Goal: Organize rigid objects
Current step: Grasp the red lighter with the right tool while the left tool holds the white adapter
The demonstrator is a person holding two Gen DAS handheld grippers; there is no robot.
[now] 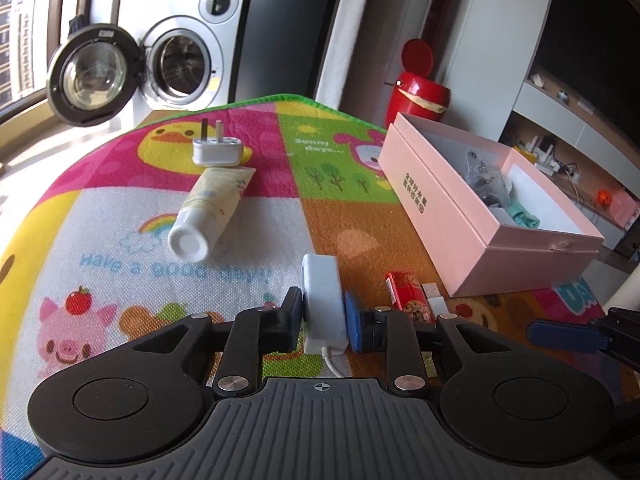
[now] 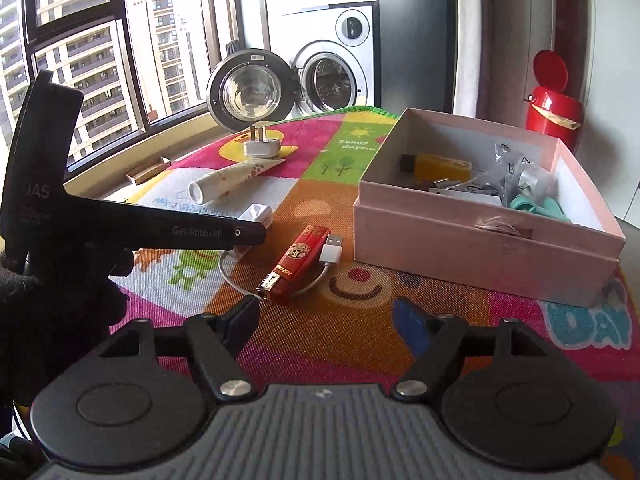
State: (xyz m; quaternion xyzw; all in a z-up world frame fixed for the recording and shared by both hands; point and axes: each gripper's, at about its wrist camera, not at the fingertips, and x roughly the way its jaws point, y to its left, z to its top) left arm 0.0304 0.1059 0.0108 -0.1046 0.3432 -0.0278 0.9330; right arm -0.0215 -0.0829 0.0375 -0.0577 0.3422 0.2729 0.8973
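My left gripper (image 1: pixel 323 308) is shut on a white charger block (image 1: pixel 324 300) that rests on the colourful play mat (image 1: pixel 120 272), its cable trailing back under the jaws. In the right wrist view the same block (image 2: pixel 258 216) shows at the tip of the left gripper (image 2: pixel 250 236). My right gripper (image 2: pixel 326 312) stands open over bare mat, nothing between its fingers. Just ahead of it lie a red lighter (image 2: pixel 296 262) and a white USB plug (image 2: pixel 332 248). An open pink box (image 2: pixel 480 240) holding several small items sits to the right.
A cream tube (image 1: pixel 208 208) and a white plug adapter (image 1: pixel 218 150) lie farther out on the mat. Beyond the mat's far edge stand a washing machine (image 1: pixel 180 68) with its door open and a red bin (image 1: pixel 420 92). A gloved hand (image 2: pixel 48 300) holds the left gripper.
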